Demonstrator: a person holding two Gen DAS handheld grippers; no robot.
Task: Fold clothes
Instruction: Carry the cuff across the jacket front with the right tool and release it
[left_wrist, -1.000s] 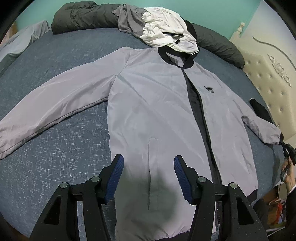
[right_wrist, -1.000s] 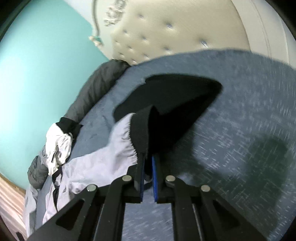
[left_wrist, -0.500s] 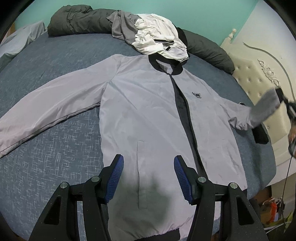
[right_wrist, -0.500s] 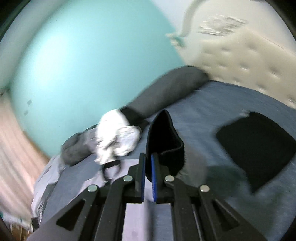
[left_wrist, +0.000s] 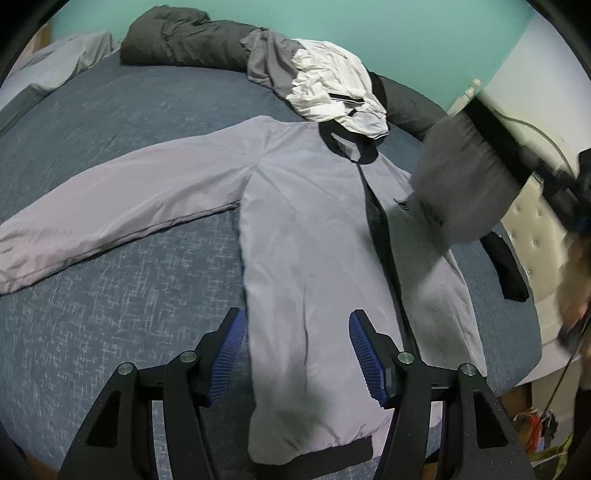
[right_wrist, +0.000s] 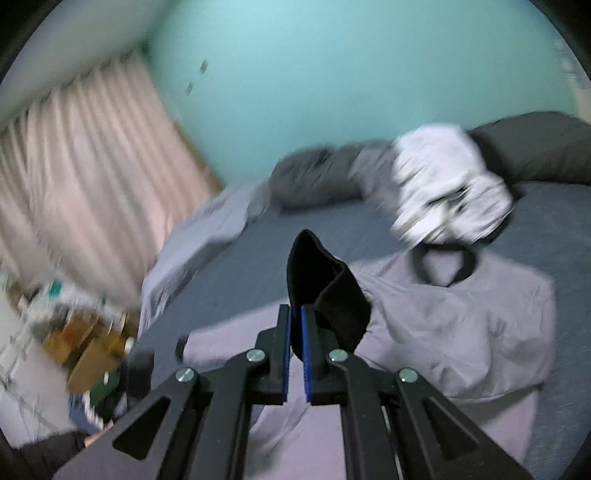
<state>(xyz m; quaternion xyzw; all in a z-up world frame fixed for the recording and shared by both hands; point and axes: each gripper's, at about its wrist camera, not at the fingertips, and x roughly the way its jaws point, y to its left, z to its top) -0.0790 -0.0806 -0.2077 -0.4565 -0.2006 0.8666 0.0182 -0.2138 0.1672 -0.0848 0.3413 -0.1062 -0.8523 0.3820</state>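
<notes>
A pale lilac-grey jacket (left_wrist: 317, 236) with a black zip strip, collar and hem lies flat, front up, on the blue bed (left_wrist: 110, 295). Its left sleeve (left_wrist: 122, 206) is stretched out to the side. My left gripper (left_wrist: 297, 354) hovers open above the jacket's lower part, and nothing is between its blue pads (left_wrist: 229, 354). The right sleeve (left_wrist: 461, 184) hangs blurred in the air over the chest. My right gripper (right_wrist: 295, 317) is shut on that sleeve's black cuff (right_wrist: 325, 291), above the jacket's body (right_wrist: 461, 325).
A heap of white and grey clothes (left_wrist: 332, 92) lies just beyond the collar, against a dark rolled duvet (left_wrist: 184, 40). A black item (left_wrist: 506, 266) rests near the bed's right edge by the cream padded headboard (left_wrist: 535, 229). Curtains (right_wrist: 74, 166) and floor clutter (right_wrist: 85, 343) lie past the far side.
The right gripper lifted the cuff off the bed's right side and swung it up and over the jacket's chest, turning as it went. The left gripper drifted slightly, still open.
</notes>
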